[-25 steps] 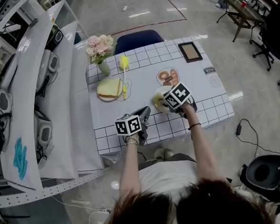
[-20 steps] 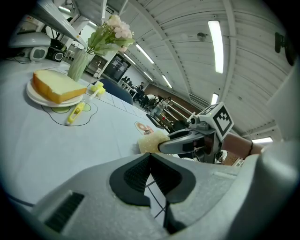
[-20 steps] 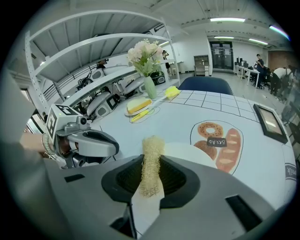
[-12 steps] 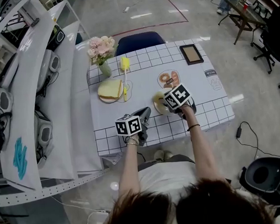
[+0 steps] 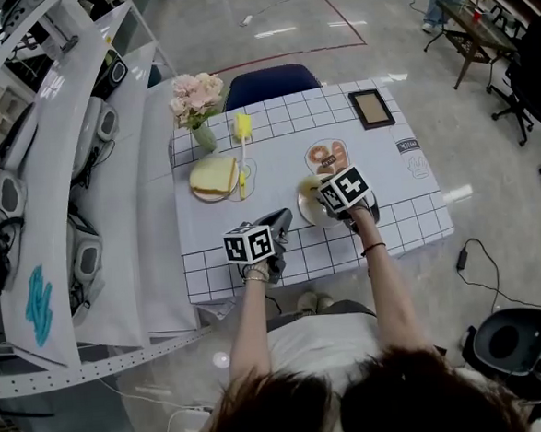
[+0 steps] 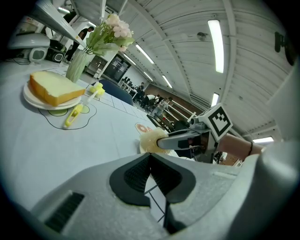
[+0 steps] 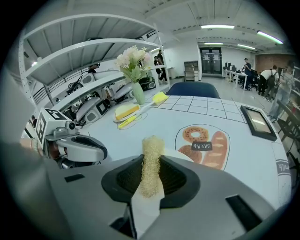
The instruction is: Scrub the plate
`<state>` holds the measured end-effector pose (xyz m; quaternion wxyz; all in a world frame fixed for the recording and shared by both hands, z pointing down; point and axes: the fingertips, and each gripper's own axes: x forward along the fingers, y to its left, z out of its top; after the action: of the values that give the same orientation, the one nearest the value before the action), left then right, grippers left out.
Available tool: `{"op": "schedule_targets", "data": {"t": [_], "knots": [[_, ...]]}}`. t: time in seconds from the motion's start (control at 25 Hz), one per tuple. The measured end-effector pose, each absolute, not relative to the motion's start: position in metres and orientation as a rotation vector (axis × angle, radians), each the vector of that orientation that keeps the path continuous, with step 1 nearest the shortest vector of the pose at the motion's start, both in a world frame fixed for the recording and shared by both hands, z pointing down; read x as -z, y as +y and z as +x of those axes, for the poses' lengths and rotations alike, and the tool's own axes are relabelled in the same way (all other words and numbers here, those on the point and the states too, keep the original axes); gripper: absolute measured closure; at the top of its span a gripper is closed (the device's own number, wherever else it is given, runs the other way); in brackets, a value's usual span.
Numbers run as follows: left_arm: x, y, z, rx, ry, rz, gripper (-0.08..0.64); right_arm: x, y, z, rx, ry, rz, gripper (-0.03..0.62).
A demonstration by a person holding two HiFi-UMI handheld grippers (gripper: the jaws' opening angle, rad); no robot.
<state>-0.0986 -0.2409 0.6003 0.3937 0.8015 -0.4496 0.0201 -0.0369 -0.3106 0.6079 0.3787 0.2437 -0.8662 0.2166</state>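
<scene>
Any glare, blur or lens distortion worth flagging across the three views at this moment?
Head view: sharp, with lamp glare on the floor. Left gripper view: strong fisheye bending, dark corners, ceiling lamp blown out. Right gripper view: same dark corners; the loofah between the jaws is crisp.

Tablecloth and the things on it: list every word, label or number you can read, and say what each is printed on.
"BREAD": on the dark tag in the bread drawing printed on the tablecloth; it reads upside down in the right gripper view.
Label at the tablecloth's right edge: too warped to read with certainty.
Marker cubes: black-and-white patterns only, no words.
</scene>
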Motion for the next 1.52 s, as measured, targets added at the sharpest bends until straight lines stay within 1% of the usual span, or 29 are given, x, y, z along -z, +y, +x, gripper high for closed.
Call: {"op": "schedule_targets", "data": {"t": [0.76,1.52], "knots": [[-0.6,-0.251,-0.093,-0.046,-1.141,2.031,0.549,-0.607,-0.326,-0.024,-0.55,-2.209,0.683,0.508],[-0.6,-0.25,-0.079,-0.045,-1.11,2.048,0.549,-0.607,-0.333,0.006,-0.573,-2.165,0.803,0.508]]}}
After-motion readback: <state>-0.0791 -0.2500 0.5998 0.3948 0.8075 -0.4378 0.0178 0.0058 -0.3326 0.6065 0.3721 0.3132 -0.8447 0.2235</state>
